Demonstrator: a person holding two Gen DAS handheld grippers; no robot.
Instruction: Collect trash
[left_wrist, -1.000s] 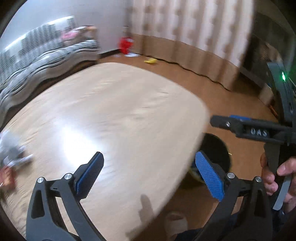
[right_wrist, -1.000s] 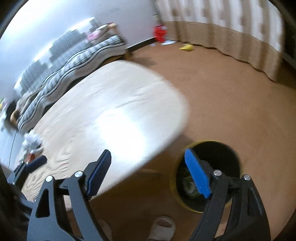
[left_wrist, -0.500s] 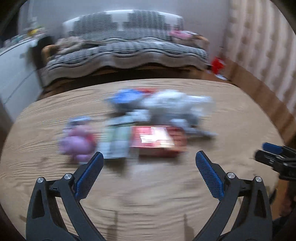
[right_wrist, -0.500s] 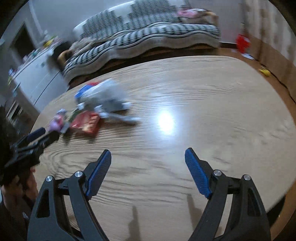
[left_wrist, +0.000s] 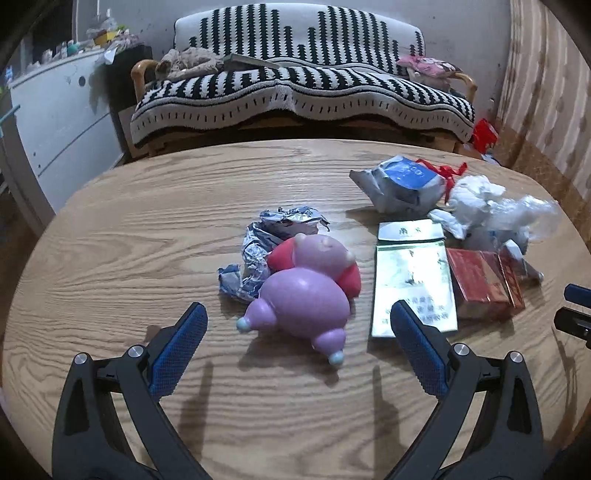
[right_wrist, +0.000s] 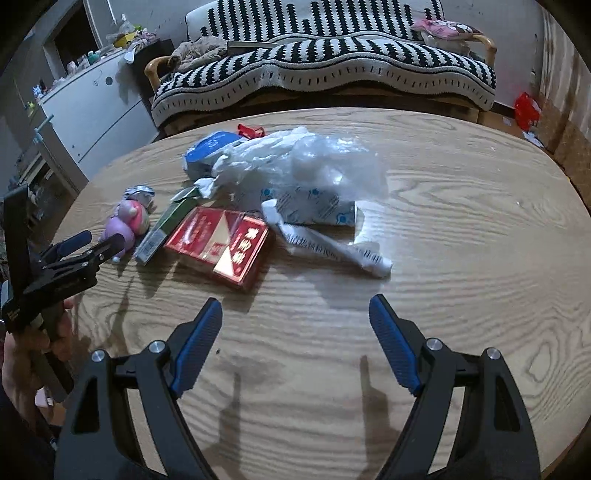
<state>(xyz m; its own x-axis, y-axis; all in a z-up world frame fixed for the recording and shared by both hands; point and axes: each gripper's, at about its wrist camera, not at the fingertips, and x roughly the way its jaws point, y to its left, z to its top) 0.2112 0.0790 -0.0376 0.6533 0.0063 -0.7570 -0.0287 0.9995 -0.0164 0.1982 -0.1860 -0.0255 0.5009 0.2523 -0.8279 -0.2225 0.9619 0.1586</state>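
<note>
- Since half a second ago, both views have settled and become sharp, and the trash now lies nearer to the left gripper (left_wrist: 297, 328) than before.
- That gripper hovers low over the oval light-wood table (left_wrist: 147, 221), its blue-padded fingers (left_wrist: 181, 343) spread wide and holding nothing.
- Between and just beyond them lies a purple and pink plastic pig toy (left_wrist: 308, 291), touching a crumpled silver foil wrapper (left_wrist: 266, 243) behind it.
- To the right of the toy lies a flat green-and-white packet (left_wrist: 412, 273), and beside it a red shiny box (left_wrist: 480, 280).
- Farther back sit a crushed blue-and-white carton (left_wrist: 400, 184) with a red ribbon (left_wrist: 445, 171) and a heap of crumpled clear plastic bags (left_wrist: 495, 206).
- The right gripper (right_wrist: 295, 339) hangs above bare wood with its jaws also wide apart and empty.
- Ahead of it, a rolled white paper wrapper (right_wrist: 328, 247) lies just right of the red box, and the plastic heap is behind.
- A black-and-white striped sofa (left_wrist: 303, 85) stands behind the table.
</note>
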